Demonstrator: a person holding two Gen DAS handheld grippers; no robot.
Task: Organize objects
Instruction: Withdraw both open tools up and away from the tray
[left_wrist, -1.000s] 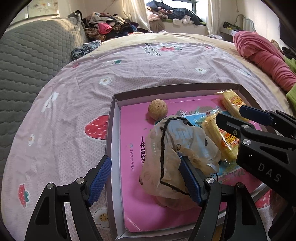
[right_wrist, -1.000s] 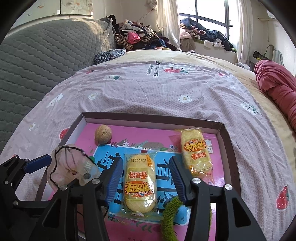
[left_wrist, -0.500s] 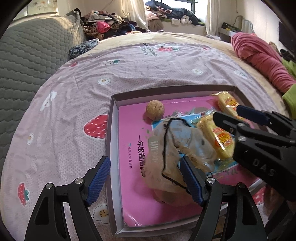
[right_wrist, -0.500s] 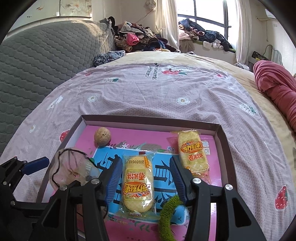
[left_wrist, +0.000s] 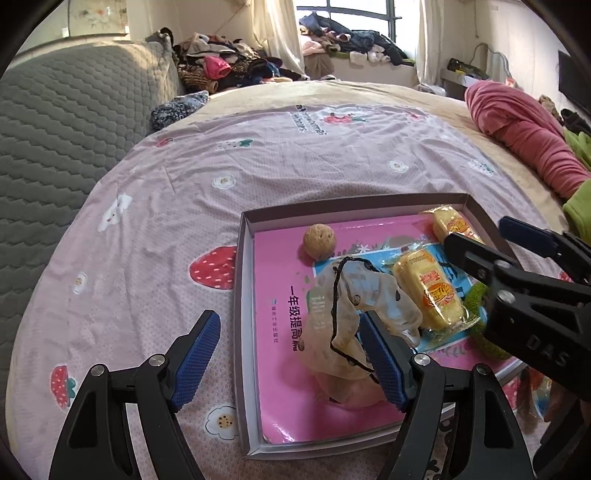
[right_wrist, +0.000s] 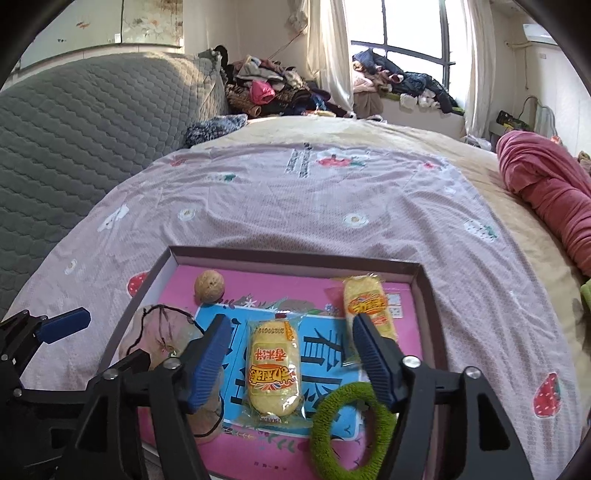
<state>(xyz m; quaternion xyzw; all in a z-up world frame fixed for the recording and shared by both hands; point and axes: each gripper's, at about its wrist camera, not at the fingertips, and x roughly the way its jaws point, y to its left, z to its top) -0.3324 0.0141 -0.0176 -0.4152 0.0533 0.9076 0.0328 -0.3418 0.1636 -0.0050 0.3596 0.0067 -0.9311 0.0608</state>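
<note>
A shallow box (left_wrist: 244, 295) (right_wrist: 295, 256) with a pink book inside lies on the bed. In it are a walnut (left_wrist: 319, 241) (right_wrist: 209, 286), two yellow snack packets (left_wrist: 428, 293) (right_wrist: 273, 369) (right_wrist: 369, 306), a green hair ring (right_wrist: 351, 428) (left_wrist: 476, 295) and a beige drawstring pouch (left_wrist: 354, 325) (right_wrist: 162, 332). My left gripper (left_wrist: 290, 356) is open and empty, above the box's left wall, the pouch beside its right finger. My right gripper (right_wrist: 290, 363) is open and empty above the near snack packet.
The bed has a pink sheet with strawberry and flower prints (left_wrist: 280, 155). A grey quilted headboard (left_wrist: 66, 122) stands to the left. A red-pink blanket (left_wrist: 524, 133) lies at the right. Piles of clothes (right_wrist: 266, 88) sit at the back by the window.
Both grippers have pulled back and up from the box, which now looks smaller. The pouch and the snack packet stay in the box. Both stay open.
</note>
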